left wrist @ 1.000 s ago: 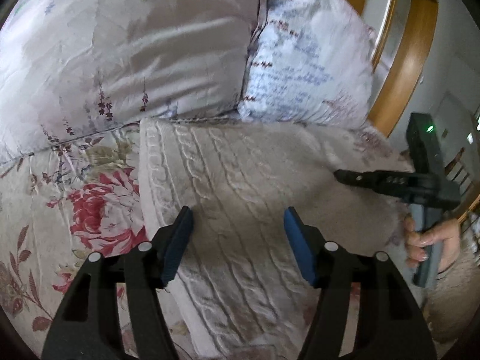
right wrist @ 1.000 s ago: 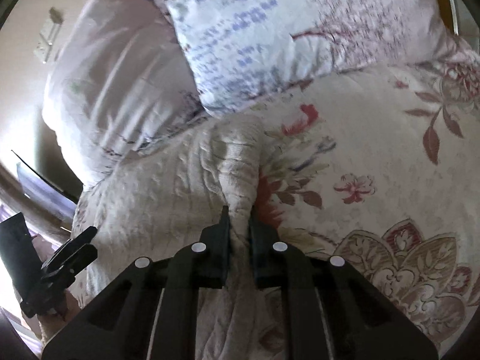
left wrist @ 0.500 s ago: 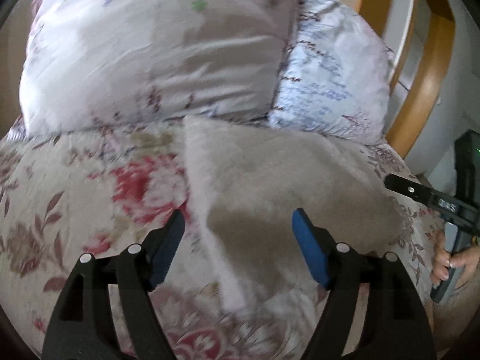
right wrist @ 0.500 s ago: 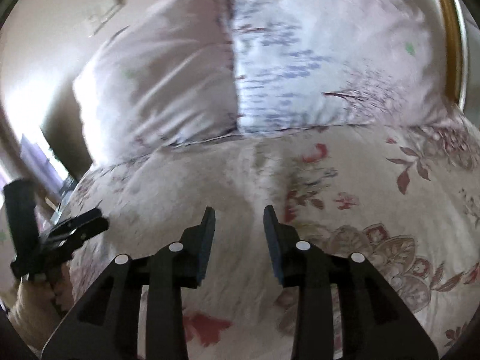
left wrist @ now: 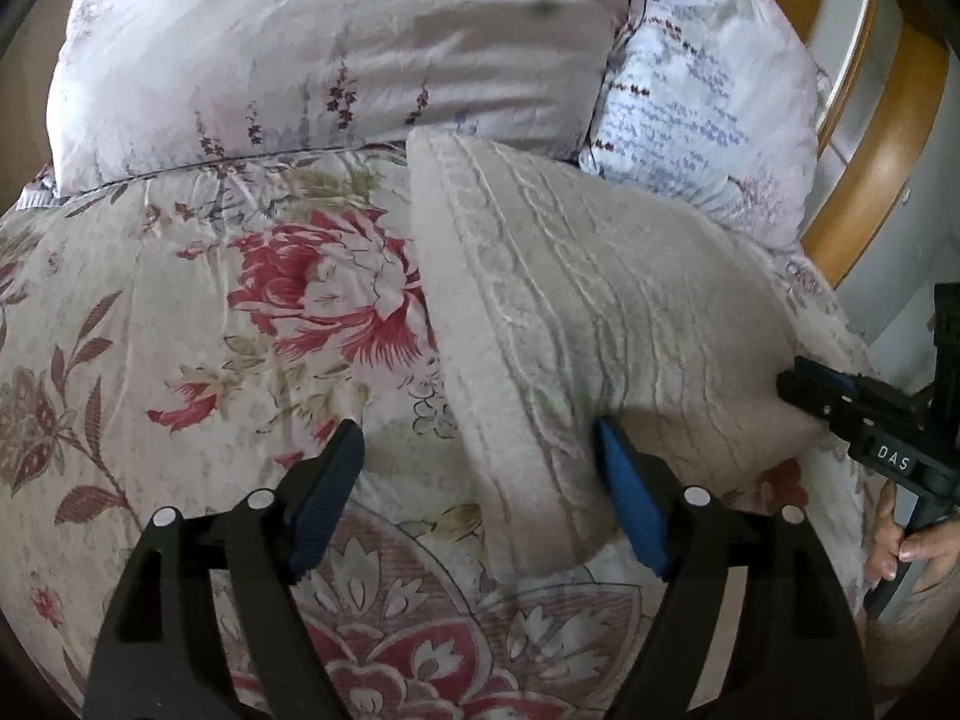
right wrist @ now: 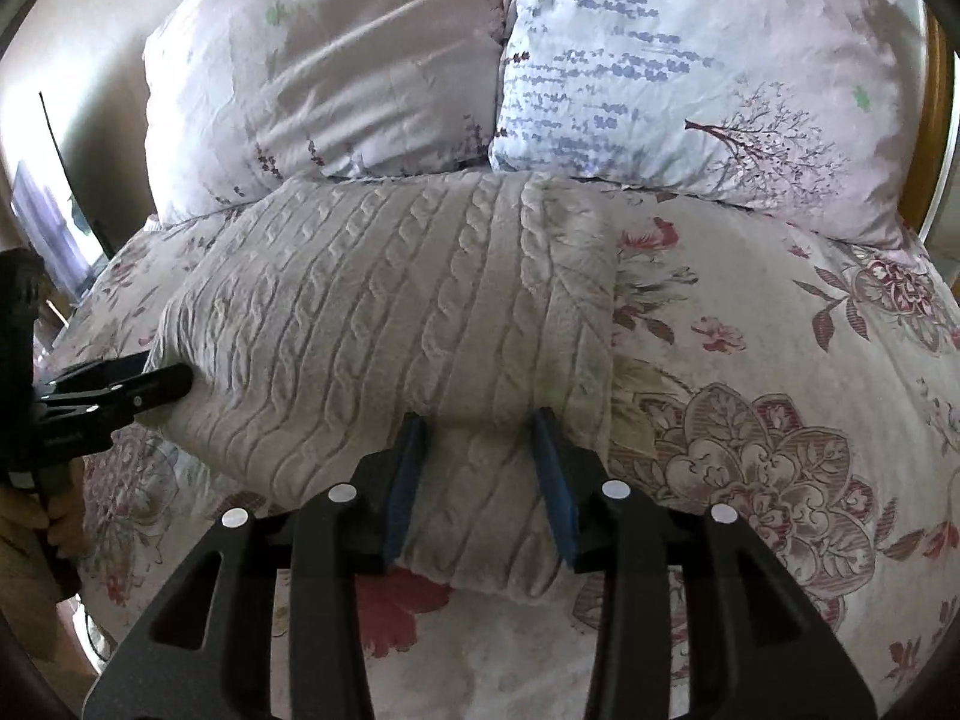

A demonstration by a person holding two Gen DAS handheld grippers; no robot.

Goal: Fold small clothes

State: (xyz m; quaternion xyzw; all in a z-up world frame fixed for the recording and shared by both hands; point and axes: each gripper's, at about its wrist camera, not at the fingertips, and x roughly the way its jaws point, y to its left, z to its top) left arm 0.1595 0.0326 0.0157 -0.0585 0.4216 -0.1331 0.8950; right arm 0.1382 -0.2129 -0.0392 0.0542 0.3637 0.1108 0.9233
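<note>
Sweater lies folded on floral bedspread below two pillows, both tools opening, unpinched.

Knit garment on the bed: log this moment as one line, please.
item: folded cable-knit garment on floral bedspread | left hand-held gripper: opening, nothing gripped | right hand-held gripper: opening, garment released

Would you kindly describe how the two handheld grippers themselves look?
Both the left gripper and the right gripper have black skeletal plastic fingers with cut-out slots, silver round rivets and blue ribbed pads. The right one's side bears a white "DAS" marking.
</note>
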